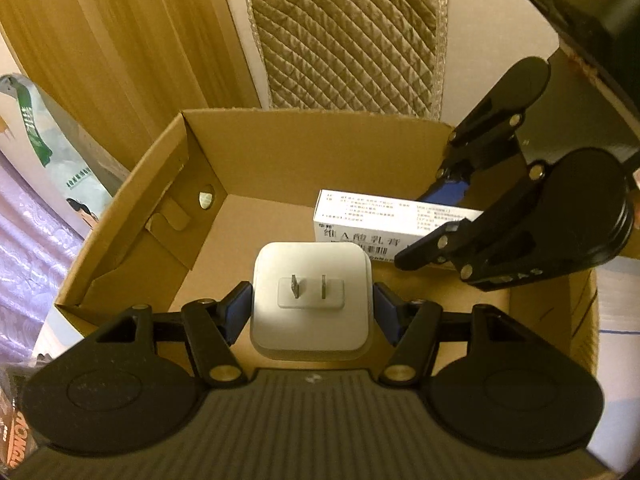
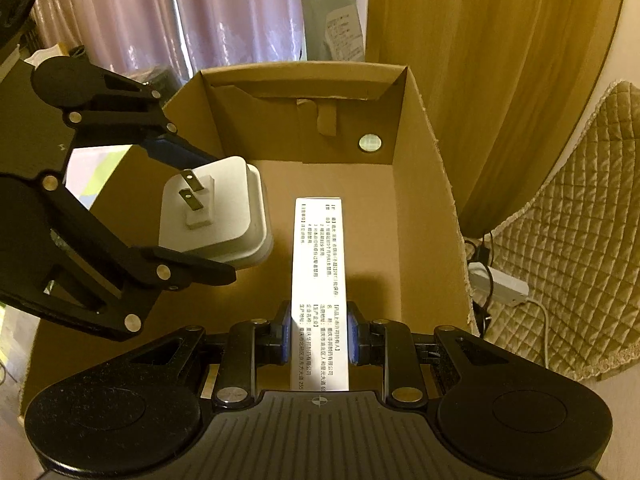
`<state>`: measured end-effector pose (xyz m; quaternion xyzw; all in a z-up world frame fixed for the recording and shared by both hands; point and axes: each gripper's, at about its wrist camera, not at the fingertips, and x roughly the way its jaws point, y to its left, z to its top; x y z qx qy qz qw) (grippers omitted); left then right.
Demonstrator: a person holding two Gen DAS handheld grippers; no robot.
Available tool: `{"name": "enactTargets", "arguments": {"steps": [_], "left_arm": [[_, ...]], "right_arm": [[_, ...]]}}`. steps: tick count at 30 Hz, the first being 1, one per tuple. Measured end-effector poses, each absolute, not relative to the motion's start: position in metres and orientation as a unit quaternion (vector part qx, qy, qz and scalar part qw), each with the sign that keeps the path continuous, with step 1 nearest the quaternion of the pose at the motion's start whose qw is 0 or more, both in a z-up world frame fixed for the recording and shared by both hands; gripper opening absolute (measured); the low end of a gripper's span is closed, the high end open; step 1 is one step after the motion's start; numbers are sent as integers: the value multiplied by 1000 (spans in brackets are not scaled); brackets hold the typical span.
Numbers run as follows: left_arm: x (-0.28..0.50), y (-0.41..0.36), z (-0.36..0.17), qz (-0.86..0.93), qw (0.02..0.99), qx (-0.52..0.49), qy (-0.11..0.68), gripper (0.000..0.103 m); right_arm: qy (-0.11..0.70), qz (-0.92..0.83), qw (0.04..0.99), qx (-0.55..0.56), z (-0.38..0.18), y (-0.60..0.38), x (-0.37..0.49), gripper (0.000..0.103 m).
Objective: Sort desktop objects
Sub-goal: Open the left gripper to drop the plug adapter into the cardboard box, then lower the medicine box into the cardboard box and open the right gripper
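From my left wrist camera, I see the left gripper with its jaws pinching a white plug adapter by its two sides, prongs facing the lens, held over the open cardboard box. The adapter sits above the near part of the box floor. Toward the box's right wall, the right gripper reaches in with a white medicine carton caught between its jaws (blue pads just visible behind the carton). Beyond the far wall stands a quilted chair back.

From my right wrist camera, the right gripper has its jaws pressed on the long sides of the medicine carton, which stretches away from the lens above the box floor, roughly mid-box. I cannot tell whether its far end touches the floor. At left, the left gripper holds the plug adapter near the cardboard box's left wall, clear of the carton.
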<state>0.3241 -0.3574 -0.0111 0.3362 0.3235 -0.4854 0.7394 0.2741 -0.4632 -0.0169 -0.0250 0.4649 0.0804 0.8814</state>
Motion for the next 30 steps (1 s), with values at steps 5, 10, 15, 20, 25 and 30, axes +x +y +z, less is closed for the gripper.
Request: {"name": "enactTargets", "arguments": {"steps": [5,10,15,20,25,30], "left_arm": [[327,-360,-20,-484,733,341,335,61],[329,-358,-21,-482,735,340,335,61],[329,-355,-16,-484,739,333,329,68],[327,-351,-9,-484,743,331,323,68],[326,-347,-5,-483,745,329,321,68],[326,-344,-5,-482,746,327,324,68]], "right_arm": [[468,82,879,-27,-19,-463,274,25],[469,83,879,-28,-19,-463,275,25],[469,83,879,-29,-19,-462,275,25],[470,83,878,-31,-19,-461,275,25],[473,85,876,-36,-20,-458,276,25],[475,88,875,-40,-21,-455,276,25]]}}
